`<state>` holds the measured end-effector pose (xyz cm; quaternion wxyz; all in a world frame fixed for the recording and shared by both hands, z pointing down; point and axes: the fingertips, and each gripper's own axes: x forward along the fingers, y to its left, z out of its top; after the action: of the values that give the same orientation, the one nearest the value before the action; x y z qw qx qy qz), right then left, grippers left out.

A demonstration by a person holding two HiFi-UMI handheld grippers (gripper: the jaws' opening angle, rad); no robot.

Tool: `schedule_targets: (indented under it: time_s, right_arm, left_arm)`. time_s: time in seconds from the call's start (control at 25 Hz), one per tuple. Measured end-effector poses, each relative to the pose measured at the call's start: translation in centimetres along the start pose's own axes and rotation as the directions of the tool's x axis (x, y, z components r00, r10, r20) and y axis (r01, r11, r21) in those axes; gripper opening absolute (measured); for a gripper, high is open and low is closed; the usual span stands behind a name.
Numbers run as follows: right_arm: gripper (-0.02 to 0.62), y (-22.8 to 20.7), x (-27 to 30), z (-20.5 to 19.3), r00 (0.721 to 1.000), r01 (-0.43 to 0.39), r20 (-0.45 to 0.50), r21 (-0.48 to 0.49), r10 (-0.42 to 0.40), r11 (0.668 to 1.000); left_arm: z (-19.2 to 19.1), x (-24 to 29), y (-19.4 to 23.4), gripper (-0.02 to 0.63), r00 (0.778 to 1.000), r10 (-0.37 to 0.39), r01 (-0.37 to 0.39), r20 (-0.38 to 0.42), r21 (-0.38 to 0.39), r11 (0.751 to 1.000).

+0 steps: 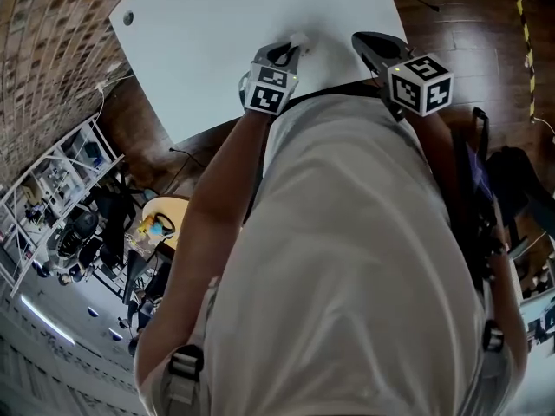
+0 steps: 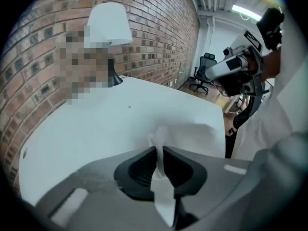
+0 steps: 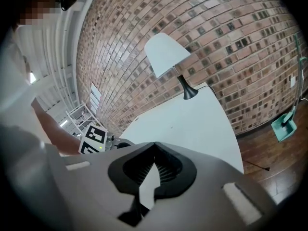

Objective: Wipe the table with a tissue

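The white table fills the top of the head view. My left gripper points down at its near edge, shut on a white tissue. In the left gripper view the tissue runs as a thin strip between the closed jaws of the left gripper, and its free end spreads onto the table. My right gripper hovers just to the right over the same edge. In its own view the right gripper has its tips together, nothing held, and the table lies beyond.
A lamp with a white shade stands at the table's far side against a brick wall. Office chairs stand beyond the right end. A teal dustpan leans on the wall above the wooden floor.
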<state>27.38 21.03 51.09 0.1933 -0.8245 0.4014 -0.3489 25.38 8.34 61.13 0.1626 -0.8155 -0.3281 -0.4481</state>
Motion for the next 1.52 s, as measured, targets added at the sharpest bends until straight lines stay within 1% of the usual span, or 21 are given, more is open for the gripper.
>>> schedule_targets:
  time_s: [0.12, 0.2, 0.28, 0.36, 0.4, 0.52, 0.6, 0.72, 0.84, 0.88, 1.12, 1.32, 1.44, 1.52]
  right_arm:
    - [0.008, 0.1, -0.3, 0.1, 1.0, 0.009, 0.007, 0.008, -0.01, 1.0]
    - [0.008, -0.1, -0.4, 0.2, 1.0, 0.026, 0.007, 0.005, -0.026, 1.0]
    - [0.008, -0.1, 0.1, 0.6, 0.999, 0.042, 0.021, 0.002, -0.042, 0.999]
    - [0.008, 0.2, 0.5, 0.7, 0.998, 0.049, 0.031, 0.003, -0.049, 0.999]
    - [0.008, 0.3, 0.3, 0.4, 0.998, 0.052, 0.03, 0.002, -0.052, 0.999]
    - [0.008, 0.3, -0.5, -0.3, 0.997, 0.068, 0.022, 0.002, -0.068, 0.998]
    - [0.008, 0.6, -0.6, -0.1, 0.997, 0.076, 0.026, -0.002, -0.076, 0.997]
    - [0.008, 1.0, -0.8, 0.3, 0.996, 0.083, 0.042, -0.01, -0.082, 0.997]
    - [0.008, 1.0, -1.7, 0.2, 0.993, 0.105, 0.062, -0.004, -0.105, 0.994]
    - [0.008, 1.0, -2.0, 0.1, 0.991, 0.115, 0.067, 0.0, -0.114, 0.993]
    - [0.008, 1.6, -3.2, -0.6, 0.985, 0.157, 0.074, 0.009, -0.158, 0.987]
    - [0.008, 2.5, -3.3, -1.8, 0.984, 0.164, 0.065, 0.018, -0.165, 0.986]
    - [0.008, 2.9, -3.5, -2.7, 0.984, 0.166, 0.058, 0.025, -0.167, 0.986]
    - [0.008, 3.2, -3.7, -3.2, 0.983, 0.171, 0.056, 0.03, -0.173, 0.985]
  left_arm:
    - [-1.0, 0.8, -0.1, 0.041, 0.999, -0.015, 0.017, -0.037, 0.077, 0.997]
    - [-0.9, 0.9, 0.0, 0.04, 0.999, -0.033, 0.035, -0.029, 0.086, 0.996]
    - [-0.8, 0.7, 1.1, 0.04, 0.999, -0.038, 0.039, -0.018, 0.083, 0.996]
    - [-0.8, 0.3, 1.9, 0.04, 1.0, -0.023, 0.023, -0.009, 0.078, 0.997]
    - [-0.9, 0.2, 1.6, 0.04, 1.0, -0.024, 0.025, -0.009, 0.071, 0.997]
    - [-1.1, 0.2, 0.4, 0.04, 0.997, -0.069, 0.07, -0.024, 0.031, 0.997]
    - [-0.8, 0.1, 0.3, 0.04, 0.996, -0.086, 0.087, -0.033, 0.021, 0.996]
    - [-0.6, 0.3, 0.4, 0.04, 0.996, -0.087, 0.087, -0.017, 0.014, 0.996]
    - [-0.5, 0.6, 0.1, 0.04, 0.997, -0.081, 0.081, 0.01, -0.041, 0.996]
    - [-0.5, 0.7, 0.0, 0.04, 0.997, -0.076, 0.077, 0.014, -0.048, 0.996]
    - [-0.4, 0.5, -0.1, 0.04, 0.998, -0.063, 0.064, 0.032, -0.026, 0.998]
    - [-0.3, 0.3, -0.1, 0.038, 0.998, -0.041, 0.043, 0.05, -0.038, 0.998]
    - [-0.6, 0.5, -1.4, 0.038, 0.997, -0.059, 0.06, 0.045, -0.037, 0.998]
    - [-0.9, 0.6, -2.6, 0.038, 0.997, -0.07, 0.071, 0.045, -0.022, 0.997]
